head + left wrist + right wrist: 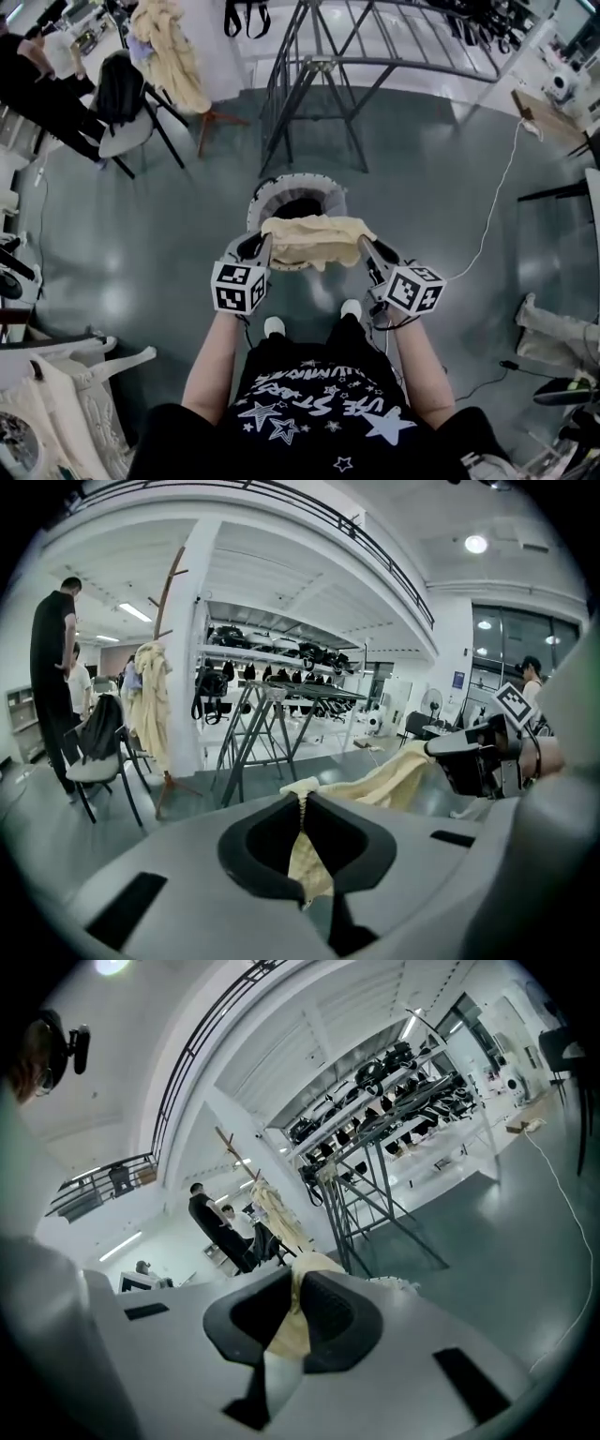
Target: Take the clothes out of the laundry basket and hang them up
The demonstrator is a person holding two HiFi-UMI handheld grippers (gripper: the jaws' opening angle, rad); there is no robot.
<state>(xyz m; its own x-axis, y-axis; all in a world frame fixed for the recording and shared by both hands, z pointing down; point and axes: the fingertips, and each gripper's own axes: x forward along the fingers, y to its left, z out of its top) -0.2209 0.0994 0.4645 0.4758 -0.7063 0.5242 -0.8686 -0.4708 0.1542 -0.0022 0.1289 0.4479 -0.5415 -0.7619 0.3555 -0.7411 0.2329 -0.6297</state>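
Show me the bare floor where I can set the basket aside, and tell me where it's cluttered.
Bare floor lies left of the laundry basket, toward the chair. Another open patch sits between the basket and the white cable. Crowded: behind the basket, the drying rack; in the bottom left corner, white furniture.

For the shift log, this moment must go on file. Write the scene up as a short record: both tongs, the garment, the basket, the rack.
left tongs: shut on one end of the cream garment
right tongs: shut on its other end
cream garment: stretched between both tongs, in front of the near rim of the laundry basket in the head view
laundry basket: on the floor ahead of the person's feet; contents cannot be told
drying rack: metal frame standing beyond the basket
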